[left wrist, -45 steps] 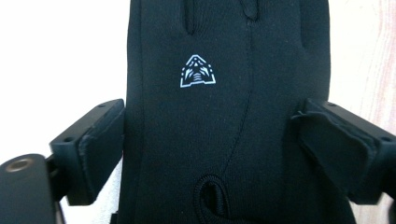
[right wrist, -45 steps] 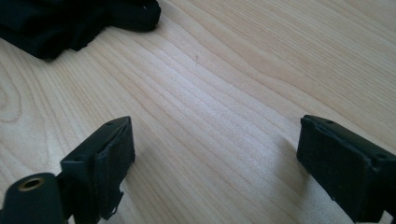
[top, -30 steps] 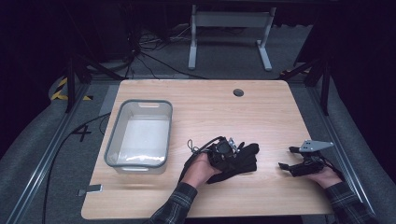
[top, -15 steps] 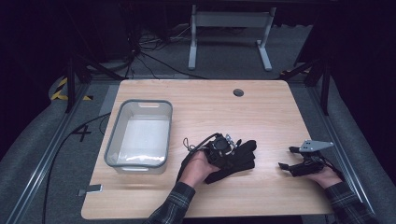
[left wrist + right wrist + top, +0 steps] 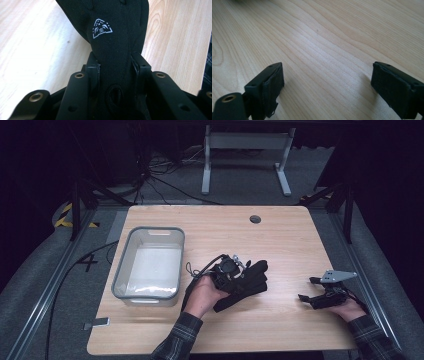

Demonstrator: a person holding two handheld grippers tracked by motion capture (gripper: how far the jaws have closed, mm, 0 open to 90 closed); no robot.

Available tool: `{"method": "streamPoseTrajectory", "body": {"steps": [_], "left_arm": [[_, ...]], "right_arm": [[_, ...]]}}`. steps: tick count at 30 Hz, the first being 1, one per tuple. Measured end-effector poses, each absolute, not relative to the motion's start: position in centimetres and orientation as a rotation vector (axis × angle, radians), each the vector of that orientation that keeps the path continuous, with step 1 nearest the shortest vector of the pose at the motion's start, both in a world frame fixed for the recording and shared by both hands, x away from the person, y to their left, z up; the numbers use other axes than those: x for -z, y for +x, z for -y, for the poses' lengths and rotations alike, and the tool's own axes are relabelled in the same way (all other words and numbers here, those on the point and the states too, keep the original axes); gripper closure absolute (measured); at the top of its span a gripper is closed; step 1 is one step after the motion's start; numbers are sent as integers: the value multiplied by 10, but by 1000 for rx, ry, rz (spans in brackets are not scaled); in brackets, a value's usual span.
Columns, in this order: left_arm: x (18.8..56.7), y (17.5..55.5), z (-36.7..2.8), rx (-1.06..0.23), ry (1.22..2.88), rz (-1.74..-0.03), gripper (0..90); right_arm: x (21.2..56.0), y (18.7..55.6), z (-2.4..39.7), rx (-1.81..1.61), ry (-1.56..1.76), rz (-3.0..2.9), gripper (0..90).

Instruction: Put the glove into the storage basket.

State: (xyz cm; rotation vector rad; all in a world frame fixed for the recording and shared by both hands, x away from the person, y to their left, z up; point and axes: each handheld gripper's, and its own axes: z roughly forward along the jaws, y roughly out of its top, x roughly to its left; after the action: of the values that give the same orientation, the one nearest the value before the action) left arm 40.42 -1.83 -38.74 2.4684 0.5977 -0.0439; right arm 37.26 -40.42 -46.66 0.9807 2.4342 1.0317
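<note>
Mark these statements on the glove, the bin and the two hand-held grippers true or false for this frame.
1. The left hand-held gripper is clamped on a black glove. True.
2. The right hand-held gripper holds a glove. False: its jaws stand open over bare table.
3. The glove bears a white emblem. True.
4. The glove lies inside the clear bin. False: it is to the right of the bin, in the left hand-held gripper.
</note>
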Motion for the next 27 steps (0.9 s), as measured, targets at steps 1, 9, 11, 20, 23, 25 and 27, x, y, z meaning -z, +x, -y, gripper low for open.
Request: {"method": "streamPoseTrajectory", "body": {"steps": [1,9,11,20,23,25,27], "left_arm": [[386,404,17,44,2460,-605,663],[368,406,-9,1,2421,-663,662],[363,407,-15,-15,2413,-681,662],[350,408,-42,-67,2383,-751,662],[347,410,-53,-84,2372,-780,661],[346,411,-60,-97,2367,-801,661],[344,411,-67,-107,2357,-819,661]], "right_arm": [[467,373,404,-1030,981,-2434,117],[467,373,404,-1032,981,-2434,118],[467,373,404,-1032,981,-2434,118],[467,373,404,-1032,981,-2434,118],[467,373,404,-1030,981,-2434,118],[467,373,404,-1032,981,-2434,118],[467,373,404,-1032,981,-2434,117]]}}
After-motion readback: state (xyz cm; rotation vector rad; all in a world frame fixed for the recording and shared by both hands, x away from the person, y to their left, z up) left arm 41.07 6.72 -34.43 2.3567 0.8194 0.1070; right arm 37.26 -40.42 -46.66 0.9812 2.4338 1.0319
